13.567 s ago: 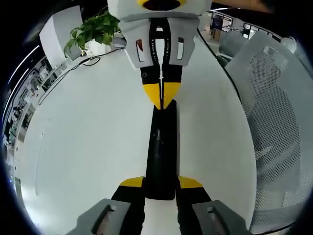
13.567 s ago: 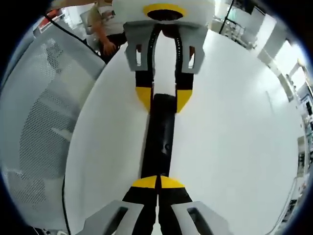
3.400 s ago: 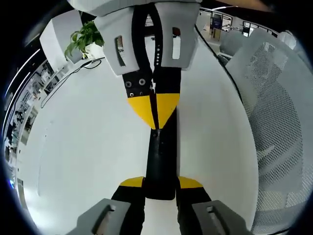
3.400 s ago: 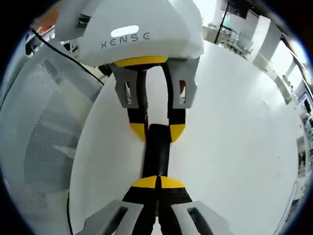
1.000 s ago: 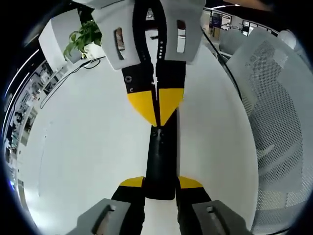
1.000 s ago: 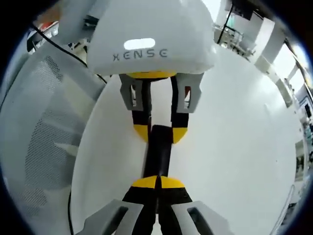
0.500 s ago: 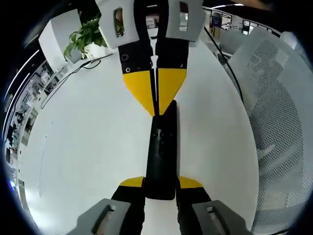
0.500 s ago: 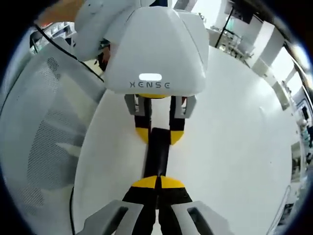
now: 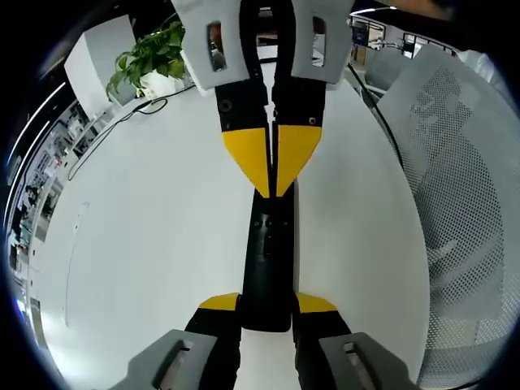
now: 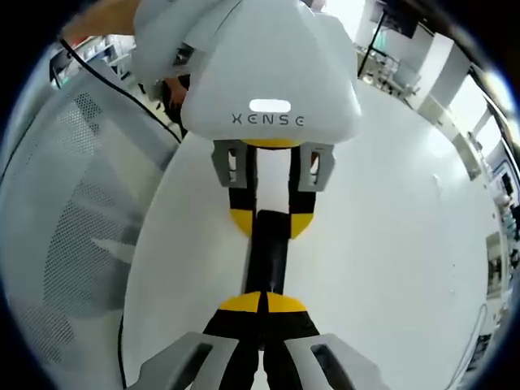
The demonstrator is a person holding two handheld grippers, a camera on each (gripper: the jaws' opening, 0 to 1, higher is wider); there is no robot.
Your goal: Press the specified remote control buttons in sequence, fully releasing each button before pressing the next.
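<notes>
In the left gripper view, the long black plastic remote control (image 9: pixel 266 252) lies lengthwise on the white table (image 9: pixel 146 236), its near end clamped between the yellow-tipped jaws of the left gripper (image 9: pixel 266 304), which are closed on its two sides. From the far side the right gripper (image 9: pixel 272 193) comes in with its yellow tips pressed together into one point that sits on the remote's upper face, near the far end. A green potted plant (image 9: pixel 154 53) and a thin black cable (image 9: pixel 122 122) stand at the table's far left, and a grey mesh office chair (image 9: pixel 463 211) is on the right, beside the table edge.

In the right gripper view, the same remote (image 10: pixel 268 252) runs away from the camera. The right gripper (image 10: pixel 262 304) is at its near end, jaws shut tight together with nothing between them, tips on the black face; whether a button is actually pushed down cannot be told. At the far end the left gripper (image 10: pixel 271 221) holds the remote between its yellow pads, under its white housing.

The step in hand looks like a button press. To do it well, push straight down with the closed tip, keep the left grip firm so the remote does not slide or tip, then lift fully clear before moving along to the next button.
</notes>
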